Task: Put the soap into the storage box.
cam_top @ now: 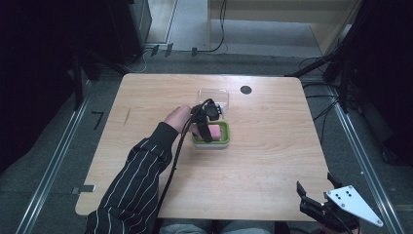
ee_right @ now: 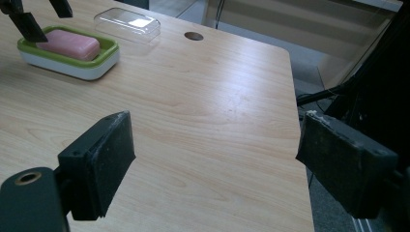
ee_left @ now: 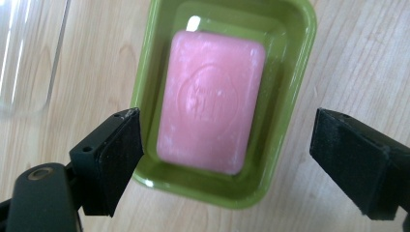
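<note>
Above green dish [ee_left: 290, 92], left gripper [ee_left: 227, 159] jaws spread, pink soap [ee_left: 212, 101] apparently untouched; right gripper [ee_right: 217, 159] jaws spread.

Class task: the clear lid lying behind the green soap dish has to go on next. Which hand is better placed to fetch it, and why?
Probably the left. The left gripper hangs over the soap dish, jaws open, right beside the clear lid. The right gripper waits at the table's near right corner, far from both.

Soap bar [ee_left: 211, 99] lies in the dish [ee_left: 295, 72], center of the high view on the table [cam_top: 272, 146]. Clear lid [cam_top: 214, 94] sits just behind it; round hole [cam_top: 246, 89] right of the lid. Left gripper [cam_top: 207, 127] hangs over the dish; right gripper [cam_top: 316, 192] lower right.
</note>
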{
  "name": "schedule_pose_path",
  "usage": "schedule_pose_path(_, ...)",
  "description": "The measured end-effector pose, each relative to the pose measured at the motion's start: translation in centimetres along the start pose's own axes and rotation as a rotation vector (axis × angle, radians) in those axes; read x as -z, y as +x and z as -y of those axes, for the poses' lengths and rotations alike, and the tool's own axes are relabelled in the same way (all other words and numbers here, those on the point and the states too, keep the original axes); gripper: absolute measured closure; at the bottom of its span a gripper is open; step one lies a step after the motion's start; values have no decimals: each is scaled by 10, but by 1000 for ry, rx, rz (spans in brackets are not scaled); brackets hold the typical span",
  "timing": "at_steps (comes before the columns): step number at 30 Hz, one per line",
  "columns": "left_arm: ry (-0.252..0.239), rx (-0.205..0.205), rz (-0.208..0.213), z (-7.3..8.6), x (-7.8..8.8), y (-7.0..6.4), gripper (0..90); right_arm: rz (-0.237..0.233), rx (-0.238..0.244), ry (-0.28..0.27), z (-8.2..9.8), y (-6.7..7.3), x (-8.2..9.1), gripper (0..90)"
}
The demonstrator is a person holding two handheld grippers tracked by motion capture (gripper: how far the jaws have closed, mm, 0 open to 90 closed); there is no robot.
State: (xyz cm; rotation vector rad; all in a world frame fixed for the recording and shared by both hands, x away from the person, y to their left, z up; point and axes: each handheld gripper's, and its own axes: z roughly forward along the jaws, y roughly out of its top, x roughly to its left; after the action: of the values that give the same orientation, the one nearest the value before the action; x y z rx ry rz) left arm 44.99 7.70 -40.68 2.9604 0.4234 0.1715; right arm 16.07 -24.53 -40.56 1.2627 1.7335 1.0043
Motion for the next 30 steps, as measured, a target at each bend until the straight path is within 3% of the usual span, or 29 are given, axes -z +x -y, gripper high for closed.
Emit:
schedule_pose_path(9,67,52,-31,11,9,-15,97,-6,6,-6,-1,1,-2,136)
schedule_pose_path(22,86,66,-59,31,16,-35,68,-17,11,-12,-2,3,-4,136)
schedule_pose_path(30,100,106,-59,51,16,-50,72,-13,12,-14,-2,2,-4,136)
